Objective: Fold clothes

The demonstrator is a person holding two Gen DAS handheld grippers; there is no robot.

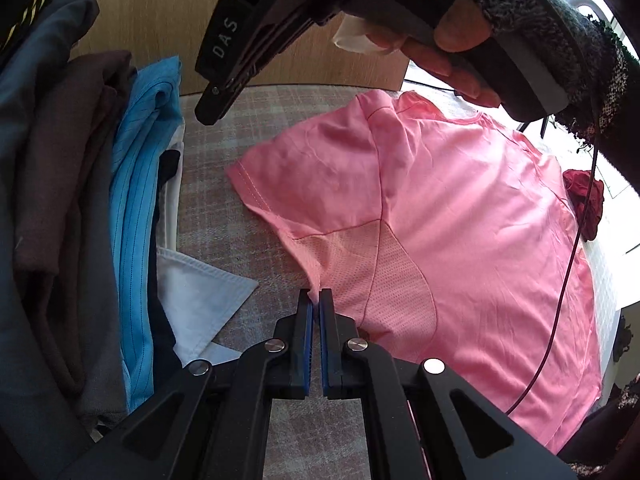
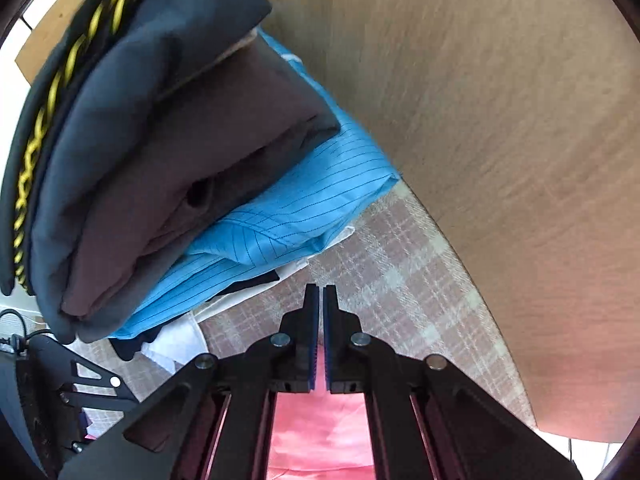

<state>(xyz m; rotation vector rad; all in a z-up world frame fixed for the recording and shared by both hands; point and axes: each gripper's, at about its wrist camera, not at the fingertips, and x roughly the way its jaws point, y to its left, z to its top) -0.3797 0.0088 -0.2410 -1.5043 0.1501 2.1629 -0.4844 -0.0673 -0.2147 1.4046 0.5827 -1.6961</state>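
Pink mesh-panelled T-shirt [image 1: 460, 216]: spread flat on the checked tablecloth [image 1: 224, 128], not yet folded.
Left gripper [image 1: 316, 294]: clamped on its underarm edge.
Right gripper [image 2: 321, 292]: closed, empty.
Folded pile [image 1: 80, 184]: stacked far left.

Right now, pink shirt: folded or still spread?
Mostly spread. The pink shirt lies flat on the plaid surface, sleeve out to the side; the left gripper pinches its underarm edge. No fold visible.
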